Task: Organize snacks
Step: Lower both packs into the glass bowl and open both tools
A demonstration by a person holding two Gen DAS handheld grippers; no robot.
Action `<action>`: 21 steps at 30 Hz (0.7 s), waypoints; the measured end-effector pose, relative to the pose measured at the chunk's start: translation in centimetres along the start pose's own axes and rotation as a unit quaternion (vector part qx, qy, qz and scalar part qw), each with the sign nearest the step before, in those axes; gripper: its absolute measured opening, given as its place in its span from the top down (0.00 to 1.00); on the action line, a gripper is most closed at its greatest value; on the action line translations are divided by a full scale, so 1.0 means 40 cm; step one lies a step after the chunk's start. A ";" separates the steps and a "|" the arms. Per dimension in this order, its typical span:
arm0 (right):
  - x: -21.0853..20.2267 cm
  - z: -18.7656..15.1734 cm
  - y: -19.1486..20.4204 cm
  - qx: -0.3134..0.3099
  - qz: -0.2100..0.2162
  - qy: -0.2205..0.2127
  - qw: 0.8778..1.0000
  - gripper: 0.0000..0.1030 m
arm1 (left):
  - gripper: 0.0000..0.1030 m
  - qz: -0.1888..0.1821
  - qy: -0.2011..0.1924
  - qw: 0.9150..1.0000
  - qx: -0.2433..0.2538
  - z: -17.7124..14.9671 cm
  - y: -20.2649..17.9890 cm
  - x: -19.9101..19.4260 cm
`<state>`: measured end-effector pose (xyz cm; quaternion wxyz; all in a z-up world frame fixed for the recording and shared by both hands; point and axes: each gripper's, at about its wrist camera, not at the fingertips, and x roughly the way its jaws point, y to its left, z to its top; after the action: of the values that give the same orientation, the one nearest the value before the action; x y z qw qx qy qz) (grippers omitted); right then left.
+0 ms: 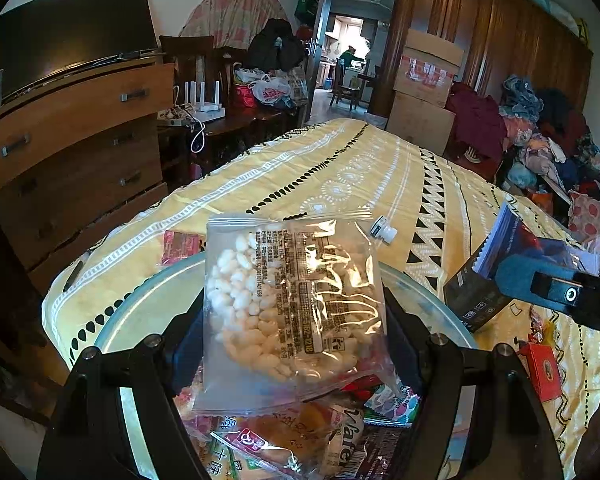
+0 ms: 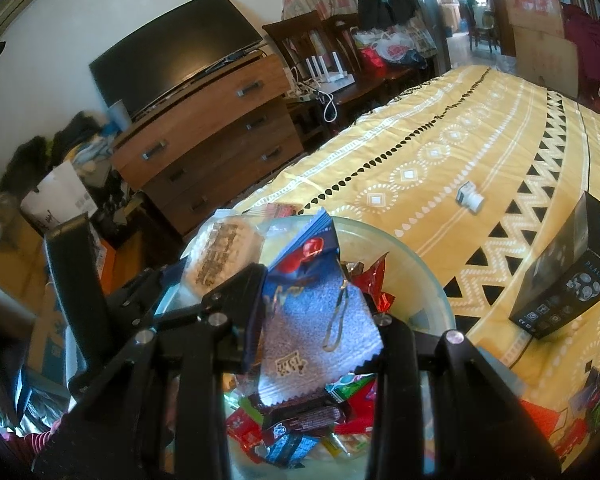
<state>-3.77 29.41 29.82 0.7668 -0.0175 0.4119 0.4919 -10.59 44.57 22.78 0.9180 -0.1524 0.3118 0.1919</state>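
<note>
The left gripper is clamped on a clear bag of puffed snacks, its fingers pressing the bag's two side edges. The bag is held upright above a glass bowl that sits directly under the gripper. The bowl is filled with mixed snack packets.

The right gripper is closed tight on a blue and silver snack packet, with the packet's serrated lower edge hanging over the bowl. In the left wrist view the same packet and the right gripper appear at 3 o'clock of the bowl.

The bowl rests on a bed with a yellow patterned cover. At 12 o'clock of the bowl lies a small white cap-like item; its exact nature cannot be read. A red packet lies at 11 o'clock, touching or just beside the bowl's rim. A black box stands at 3 o'clock in the right wrist view. More loose packets lie on the cover at 4 o'clock.

A wooden chest of drawers stands beside the bed at 10 o'clock.
</note>
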 end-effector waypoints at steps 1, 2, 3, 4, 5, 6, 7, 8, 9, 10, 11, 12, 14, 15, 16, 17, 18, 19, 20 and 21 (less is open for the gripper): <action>0.002 0.000 0.000 0.000 0.000 0.000 1.000 0.68 | 0.24 0.000 0.000 1.000 0.000 0.000 0.000 -0.001; 0.000 0.000 0.000 -0.001 0.000 0.000 1.000 0.68 | 0.24 0.000 0.000 1.000 0.000 -0.001 -0.001 0.000; 0.001 0.000 -0.001 -0.001 0.000 0.001 1.000 0.68 | 0.24 0.000 0.001 1.000 -0.001 -0.001 0.000 0.001; 0.001 0.000 -0.002 -0.001 0.000 0.000 1.000 0.68 | 0.24 -0.001 0.001 1.000 -0.001 -0.001 0.000 0.001; 0.001 0.000 -0.002 -0.001 0.000 0.000 1.000 0.68 | 0.24 0.000 0.000 1.000 0.000 -0.001 -0.001 0.000; 0.002 0.000 -0.002 -0.001 0.000 0.000 1.000 0.68 | 0.24 0.000 0.001 1.000 -0.001 -0.002 -0.001 0.001; 0.003 0.000 -0.003 0.000 0.000 0.000 1.000 0.68 | 0.24 0.000 0.001 1.000 -0.001 -0.004 0.000 0.003; 0.002 0.000 -0.001 -0.001 0.000 0.000 1.000 0.68 | 0.24 0.001 0.001 1.000 -0.001 -0.005 0.000 0.003; 0.003 0.000 -0.001 -0.001 -0.001 0.001 1.000 0.68 | 0.24 0.001 0.001 1.000 0.000 -0.007 0.001 0.005; 0.002 0.001 -0.001 0.000 0.000 0.001 1.000 0.68 | 0.24 0.001 0.002 1.000 0.000 -0.008 0.002 0.007; 0.004 -0.001 -0.003 0.000 -0.001 0.002 1.000 0.67 | 0.24 0.001 0.003 1.000 -0.001 -0.010 0.003 0.009; 0.006 -0.002 -0.004 0.000 -0.001 0.002 1.000 0.67 | 0.24 0.001 0.003 1.000 -0.001 -0.011 0.004 0.010; 0.007 -0.003 -0.004 -0.001 -0.001 0.002 1.000 0.67 | 0.24 0.001 0.003 1.000 -0.003 -0.014 0.004 0.012; 0.007 -0.002 -0.003 -0.001 -0.001 0.002 1.000 0.67 | 0.24 0.001 0.003 1.000 -0.003 -0.018 0.003 0.011; 0.007 -0.002 -0.003 0.000 -0.001 0.003 1.000 0.67 | 0.24 0.001 0.003 1.000 -0.003 -0.017 0.003 0.011; 0.009 -0.004 -0.005 0.000 -0.001 0.003 1.000 0.67 | 0.24 0.001 0.003 1.000 -0.003 -0.017 0.003 0.011; 0.011 -0.005 -0.006 0.000 -0.001 0.003 1.000 0.67 | 0.24 0.001 0.003 1.000 -0.003 -0.018 0.003 0.011; 0.011 -0.005 -0.007 0.000 -0.001 0.003 1.000 0.67 | 0.24 0.001 0.003 1.000 -0.003 -0.017 0.003 0.011; 0.012 -0.006 -0.006 0.000 -0.001 0.003 1.000 0.67 | 0.24 0.001 0.004 1.000 -0.003 -0.019 0.003 0.012; 0.012 -0.006 -0.005 -0.001 -0.001 0.004 1.000 0.67 | 0.24 0.001 0.004 1.000 -0.003 -0.017 0.004 0.011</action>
<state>-3.67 29.57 29.27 0.7657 -0.0202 0.4142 0.4916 -10.68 44.54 21.95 0.9162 -0.1558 0.3145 0.1933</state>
